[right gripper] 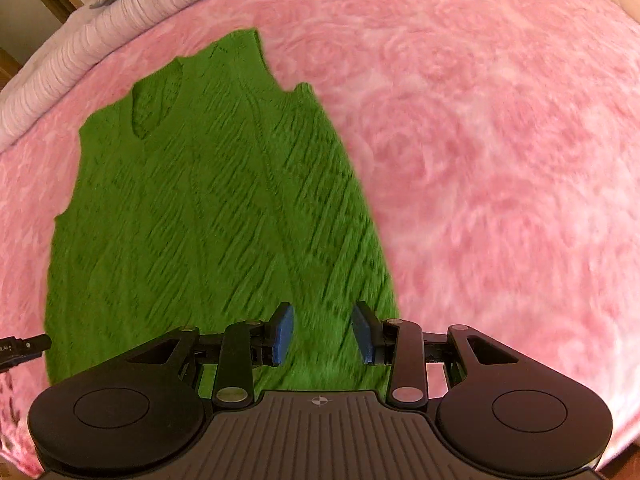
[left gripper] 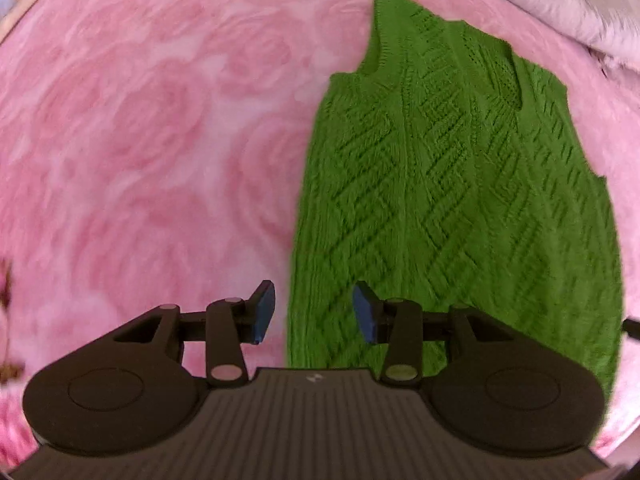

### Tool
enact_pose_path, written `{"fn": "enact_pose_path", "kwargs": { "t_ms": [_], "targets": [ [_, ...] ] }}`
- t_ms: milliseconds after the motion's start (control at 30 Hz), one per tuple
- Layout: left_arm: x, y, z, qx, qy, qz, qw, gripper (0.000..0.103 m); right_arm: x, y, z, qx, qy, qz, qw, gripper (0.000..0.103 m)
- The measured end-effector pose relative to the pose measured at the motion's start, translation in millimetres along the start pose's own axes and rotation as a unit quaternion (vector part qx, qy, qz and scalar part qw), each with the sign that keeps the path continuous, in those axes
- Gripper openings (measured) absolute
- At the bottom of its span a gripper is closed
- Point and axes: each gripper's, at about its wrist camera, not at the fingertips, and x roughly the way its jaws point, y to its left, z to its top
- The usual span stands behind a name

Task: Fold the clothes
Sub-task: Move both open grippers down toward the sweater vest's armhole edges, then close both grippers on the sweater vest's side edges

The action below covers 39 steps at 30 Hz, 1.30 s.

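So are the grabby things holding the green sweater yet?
No, nothing is held. The left gripper and the right gripper both have their jaws open above the bottom end of the green knitted vest, which lies flat on the pink blanket.

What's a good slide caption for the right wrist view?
Open right gripper poised over the hem of a green knit vest lying flat on a pink rose-pattern blanket.

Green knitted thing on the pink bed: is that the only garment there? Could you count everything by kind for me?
Green knitted vest: 1
Pink rose-pattern blanket: 1
Pale ribbed bedding at the far edge: 1
Handheld grippers, both open and empty: 2, the left gripper and the right gripper
Total: 5
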Motion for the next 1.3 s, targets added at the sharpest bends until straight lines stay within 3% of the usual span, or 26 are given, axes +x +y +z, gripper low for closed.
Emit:
{"fn": "enact_pose_path", "kwargs": {
  "t_ms": [67, 133, 200, 300, 400, 467, 567, 733, 833, 933, 1067, 1200, 1300],
  "targets": [
    [4.4, -2.2, -1.3, 0.021, -0.021, -0.004, 0.9996, 0.007, 9.7, -4.6, 2.9, 0.004, -0.001, 0.001, 1.0, 0.037],
    [3.1, 4.0, -4.8, 0.025, -0.037, -0.002, 0.999, 0.007, 14.7, -6.7, 2.9, 0.006, 0.001, 0.004, 1.0, 0.037],
    [2.1, 25.6, -9.7, -0.02, -0.035, -0.002, 0.9992, 0.008, 19.6, -8.7, 2.8, 0.007, 0.004, 0.008, 1.0, 0.037],
    [-2.4, 40.9, -4.5, -0.073, -0.013, -0.036, 0.9966, 0.012, 20.0, -7.2, 5.3, -0.003, 0.013, 0.018, 1.0, 0.037],
    [-12.4, 23.9, 15.9, -0.045, -0.022, -0.039, 0.998, 0.021, 20.9, -4.6, 16.9, -0.018, 0.01, 0.034, 0.999, 0.037],
    [-14.2, 13.6, 31.2, -0.025, -0.037, -0.05, 0.9978, 0.035, 21.9, -2.8, 30.2, -0.025, -0.011, 0.04, 0.999, 0.037],
    [-2.0, -0.2, 61.0, -0.014, -0.048, -0.055, 0.9972, 0.036, 29.3, 0.9, 53.2, -0.034, -0.028, 0.043, 0.998, 0.042],
    [28.8, -11.5, 101.6, -0.022, -0.052, -0.03, 0.998, 0.036, 48.5, 10.0, 88.3, -0.044, -0.041, 0.041, 0.997, 0.044],
    [46.1, -12.6, 116.0, -0.016, -0.058, -0.017, 0.9981, 0.03, 59.1, 8.9, 101.8, -0.041, -0.039, 0.043, 0.998, 0.044],
    [55.1, -12.3, 121.8, -0.007, -0.068, -0.012, 0.9976, 0.004, 69.6, 5.4, 108.7, -0.031, -0.03, 0.045, 0.998, 0.044],
    [55.3, -9.5, 121.8, 0.0, -0.07, -0.014, 0.9975, 0.003, 80.4, 3.5, 112.7, -0.028, -0.02, 0.047, 0.998, 0.044],
    [39.9, 2.3, 120.0, 0.0, -0.104, 0.013, 0.9945, 0.003, 81.3, 3.8, 113.7, -0.036, -0.017, 0.048, 0.998, 0.045],
    [48.9, 11.1, 120.7, -0.008, -0.091, 0.015, 0.9957, 0.004, 81.4, 1.6, 115.9, -0.032, -0.015, 0.053, 0.998, 0.045]
  ]
}}
